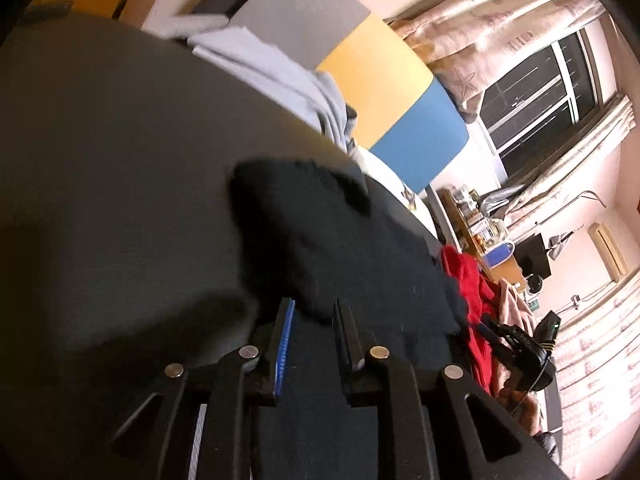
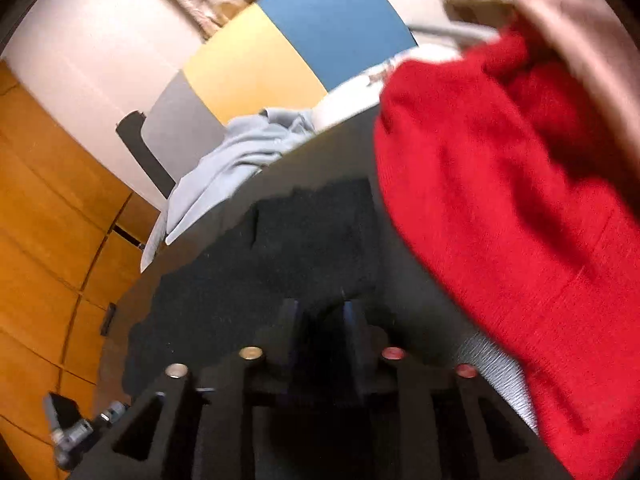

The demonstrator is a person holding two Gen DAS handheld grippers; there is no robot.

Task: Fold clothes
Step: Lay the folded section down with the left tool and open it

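My left gripper (image 1: 314, 320) and right gripper (image 2: 320, 316) are each clamped on one dark navy, fuzzy knitted garment (image 1: 340, 240), which stretches away from the fingers over the grey bed (image 1: 120, 160). Beyond lie one red knitted sweater (image 2: 500, 200) and one pale blue-grey crumpled garment (image 2: 232, 156).

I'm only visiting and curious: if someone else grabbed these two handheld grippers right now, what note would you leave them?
Left gripper: fingers closed on the edge of the dark garment, which lies on the grey surface.
Right gripper: also appears to pinch the dark garment; blur makes this less certain.
Red sweater lies unfolded beside it; the light blue garment is bunched at the far edge.
Done: both grips taken.
Left: fold the dark garment, then the others.
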